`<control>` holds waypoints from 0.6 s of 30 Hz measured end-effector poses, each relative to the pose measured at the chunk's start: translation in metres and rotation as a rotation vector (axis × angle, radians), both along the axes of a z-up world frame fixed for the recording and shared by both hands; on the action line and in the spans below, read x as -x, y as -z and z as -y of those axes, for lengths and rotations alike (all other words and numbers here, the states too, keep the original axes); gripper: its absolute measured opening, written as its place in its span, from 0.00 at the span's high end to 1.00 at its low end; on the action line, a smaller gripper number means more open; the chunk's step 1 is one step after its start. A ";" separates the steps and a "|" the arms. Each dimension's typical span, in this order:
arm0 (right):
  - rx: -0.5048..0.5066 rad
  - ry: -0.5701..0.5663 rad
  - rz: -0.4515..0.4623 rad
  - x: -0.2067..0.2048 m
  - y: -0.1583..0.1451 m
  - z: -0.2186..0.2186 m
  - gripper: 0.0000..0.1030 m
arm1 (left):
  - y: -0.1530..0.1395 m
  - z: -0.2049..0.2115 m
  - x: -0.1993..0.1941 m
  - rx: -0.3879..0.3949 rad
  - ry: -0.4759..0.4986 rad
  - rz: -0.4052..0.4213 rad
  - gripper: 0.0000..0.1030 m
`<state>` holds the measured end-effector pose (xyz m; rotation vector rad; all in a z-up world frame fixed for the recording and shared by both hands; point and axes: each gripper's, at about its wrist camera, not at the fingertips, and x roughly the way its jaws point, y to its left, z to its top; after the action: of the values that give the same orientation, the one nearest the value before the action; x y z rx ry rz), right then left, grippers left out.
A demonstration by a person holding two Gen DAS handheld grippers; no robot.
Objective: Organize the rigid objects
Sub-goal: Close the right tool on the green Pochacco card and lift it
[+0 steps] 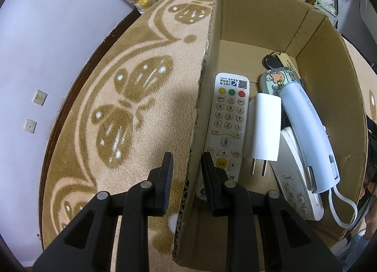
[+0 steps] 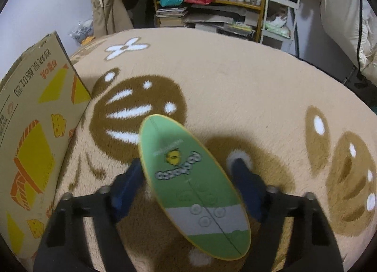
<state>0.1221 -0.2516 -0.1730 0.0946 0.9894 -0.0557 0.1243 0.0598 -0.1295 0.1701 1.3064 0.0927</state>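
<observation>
**Two grippers, one box, one green case left to put away**

Two grippers are at work on a big soft rug (image 2: 235,71) with brown butterflies. The box (image 1: 259,19) is the biggest thing on it. It is open on top and sits to the left of the right gripper. The left gripper (image 1: 187,165) has one finger on each side of the box's wall. The fingers look a bit apart from the wall, so I think it only steadies the box.

Inside the box lie a blue tool (image 1: 306,130), a white remote (image 1: 227,125), another remote (image 1: 299,198) under the tool, a white plug (image 1: 264,128) and keys (image 1: 275,59).

The right gripper (image 2: 190,173) is spread wide around a green case (image 2: 195,182). The case is tilted and blurry. I cannot tell if the fingers touch it.

To do this well, squeeze the case in its middle so it does not tip. Then lift it over the box wall and lay it flat in the bare spot at the back.
</observation>
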 end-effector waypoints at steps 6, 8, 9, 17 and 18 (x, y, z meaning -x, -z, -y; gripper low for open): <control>-0.002 0.011 0.002 0.000 -0.007 -0.001 0.43 | 0.000 -0.001 0.000 0.004 -0.001 0.000 0.76; -0.012 0.016 0.002 -0.001 -0.008 -0.002 0.43 | 0.000 -0.001 0.000 0.004 0.000 0.000 0.76; -0.008 0.018 0.002 -0.001 -0.008 -0.003 0.43 | 0.000 -0.002 0.000 0.005 -0.001 0.000 0.76; -0.040 0.008 0.036 0.000 -0.026 -0.012 0.43 | 0.000 -0.001 0.000 0.004 -0.001 0.000 0.76; -0.042 0.002 0.042 -0.001 -0.030 -0.014 0.43 | 0.000 -0.001 0.000 0.005 -0.001 0.000 0.76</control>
<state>0.1232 -0.2376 -0.1433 0.1350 0.9484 -0.0342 0.1241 0.0612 -0.1294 0.1650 1.3065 0.0907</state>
